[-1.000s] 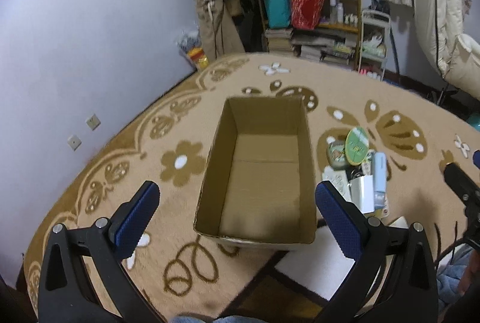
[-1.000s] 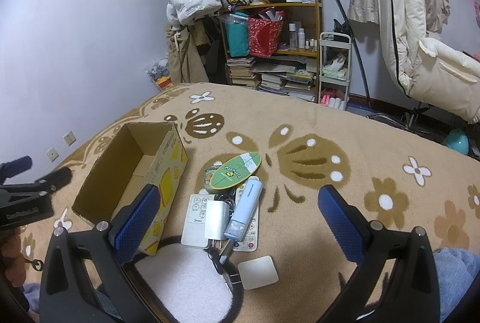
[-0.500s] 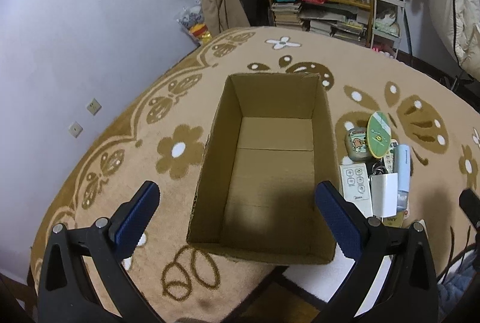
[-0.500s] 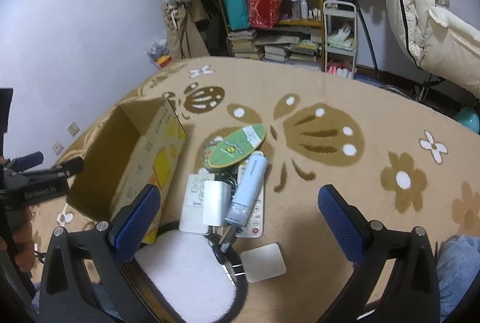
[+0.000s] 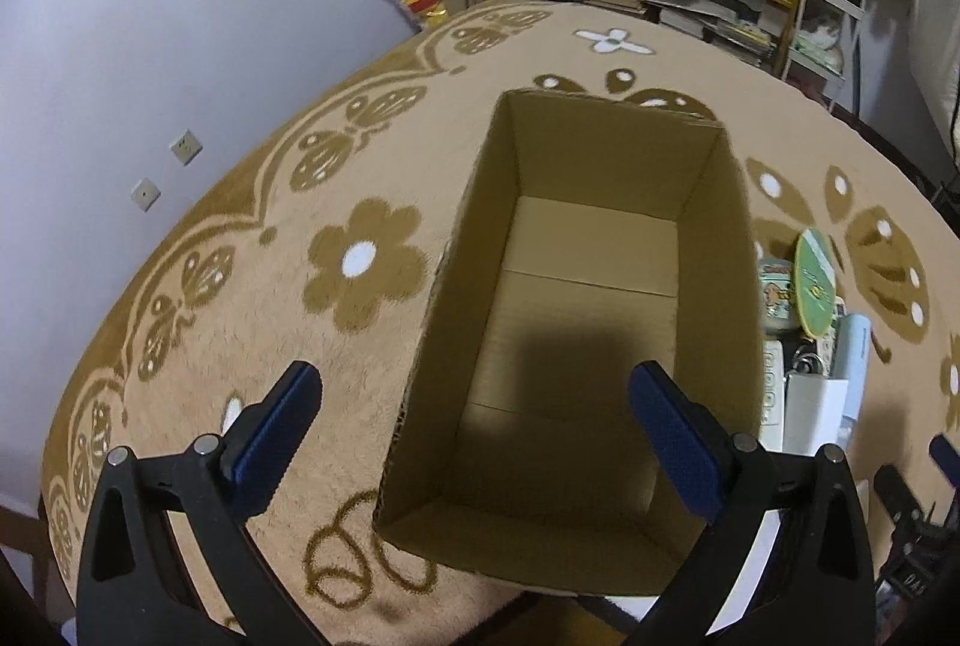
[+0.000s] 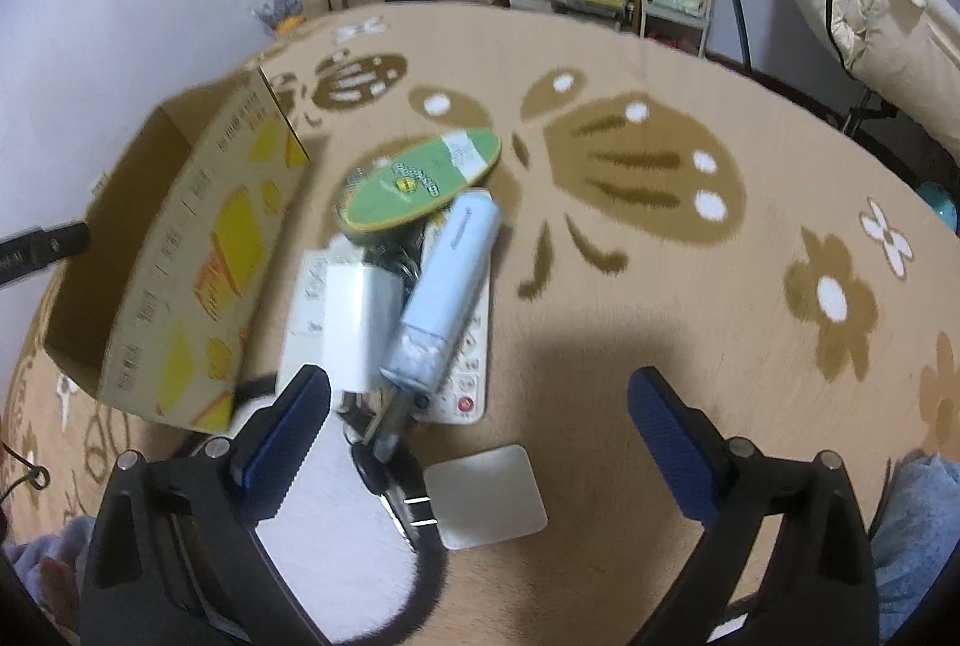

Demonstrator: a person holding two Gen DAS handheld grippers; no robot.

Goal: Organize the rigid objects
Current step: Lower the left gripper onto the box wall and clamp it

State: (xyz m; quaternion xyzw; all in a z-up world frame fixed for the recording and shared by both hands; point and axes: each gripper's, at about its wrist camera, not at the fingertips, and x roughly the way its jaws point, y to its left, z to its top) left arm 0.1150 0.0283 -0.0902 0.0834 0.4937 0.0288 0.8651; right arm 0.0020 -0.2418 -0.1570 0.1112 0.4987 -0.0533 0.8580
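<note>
My cardboard box (image 5: 576, 322) sits empty on the rug (image 5: 240, 250). Just beside it lies a pile: remote (image 6: 474, 358), blue tube (image 6: 450, 274), green tin (image 6: 420, 178). Both my left hand-held gripper (image 5: 474, 406) and right hand-held gripper (image 6: 480, 406) are spread, holding nothing.

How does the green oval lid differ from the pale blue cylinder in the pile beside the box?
The green oval lid is flat, printed and propped at the pile's far end; the pale blue cylinder is long, round and plain, lying lengthwise across the remotes. Both lie outside the cardboard box, untouched.

One cardboard box (image 5: 576, 322), two remotes (image 6: 474, 346)
</note>
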